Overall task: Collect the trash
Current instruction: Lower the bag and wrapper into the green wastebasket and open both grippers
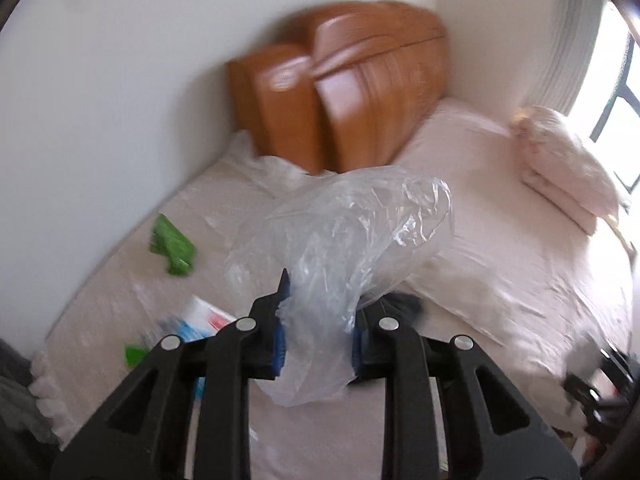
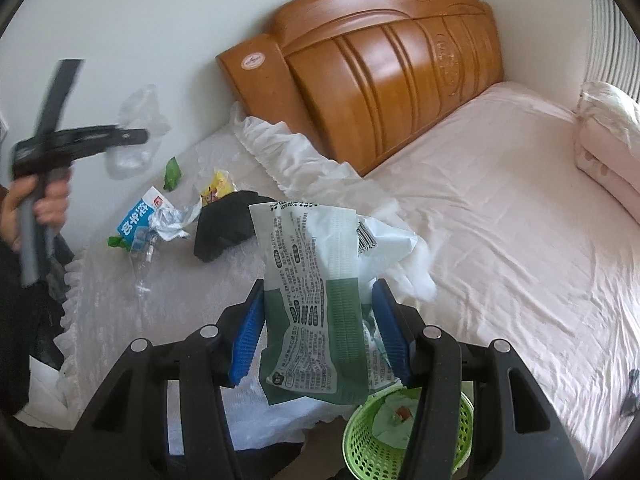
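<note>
left claw [image 1: 316, 316] | clamps clear crinkled plastic bag [image 1: 344, 232] | lifted above bed [image 1: 500, 240]

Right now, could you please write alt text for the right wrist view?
The right gripper clamps a green-and-white printed wrapper above a green basket beside a pink bed. More wrappers litter the bed near the wooden headboard.
</note>
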`<state>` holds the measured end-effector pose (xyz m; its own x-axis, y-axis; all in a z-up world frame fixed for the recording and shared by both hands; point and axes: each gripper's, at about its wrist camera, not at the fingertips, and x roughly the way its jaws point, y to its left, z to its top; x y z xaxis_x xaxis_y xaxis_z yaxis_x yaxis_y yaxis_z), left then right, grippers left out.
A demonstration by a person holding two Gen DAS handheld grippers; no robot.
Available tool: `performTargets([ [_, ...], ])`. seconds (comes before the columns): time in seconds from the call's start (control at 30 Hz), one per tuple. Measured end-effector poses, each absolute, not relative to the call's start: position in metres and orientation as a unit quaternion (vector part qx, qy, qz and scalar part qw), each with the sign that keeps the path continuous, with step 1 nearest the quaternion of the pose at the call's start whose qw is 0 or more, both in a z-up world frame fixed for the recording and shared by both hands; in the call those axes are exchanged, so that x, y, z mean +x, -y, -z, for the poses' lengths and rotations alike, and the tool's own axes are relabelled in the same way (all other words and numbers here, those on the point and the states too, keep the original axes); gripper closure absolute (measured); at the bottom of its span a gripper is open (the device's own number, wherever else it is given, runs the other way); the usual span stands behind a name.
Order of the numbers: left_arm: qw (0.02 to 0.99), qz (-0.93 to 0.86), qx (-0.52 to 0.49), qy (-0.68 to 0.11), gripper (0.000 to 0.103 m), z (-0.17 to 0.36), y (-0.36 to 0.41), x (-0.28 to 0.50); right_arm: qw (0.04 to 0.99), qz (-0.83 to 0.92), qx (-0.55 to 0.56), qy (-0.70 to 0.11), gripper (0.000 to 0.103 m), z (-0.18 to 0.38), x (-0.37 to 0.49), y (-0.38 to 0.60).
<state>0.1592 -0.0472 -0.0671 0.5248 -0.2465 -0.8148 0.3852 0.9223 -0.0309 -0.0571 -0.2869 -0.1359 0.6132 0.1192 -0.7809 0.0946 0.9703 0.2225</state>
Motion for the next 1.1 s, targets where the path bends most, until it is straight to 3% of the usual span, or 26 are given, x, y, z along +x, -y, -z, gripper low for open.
performTargets([
  [0.3,0.823,0.304,0.093,-0.471,0.079,0.089,0.116,0.011,0.858,0.043,0.114,-0.499,0.048,0.184,-0.143,0.308],
  [0.57,0.763,0.357,0.153,-0.516,0.079,0.139,0.17,-0.051,0.773,0.081,0.187,-0.601,0.047,0.327,-0.165,0.338],
  [0.63,0.759,0.363,0.164,-0.516,0.079,0.141,0.176,-0.057,0.745,0.094,0.204,-0.628,0.019,0.355,-0.164,0.343],
  [0.7,0.757,0.366,0.169,-0.514,0.079,0.141,0.181,-0.062,0.733,0.106,0.201,-0.641,0.016,0.368,-0.163,0.346],
  [0.83,0.754,0.366,0.174,-0.517,0.079,0.146,0.19,-0.074,0.731,0.12,0.193,-0.644,0.008,0.366,-0.17,0.35],
  [1.1,0.733,0.375,0.192,-0.534,0.079,0.177,0.225,-0.085,0.761,0.17,0.201,-0.593,0.002,0.308,-0.208,0.394],
])
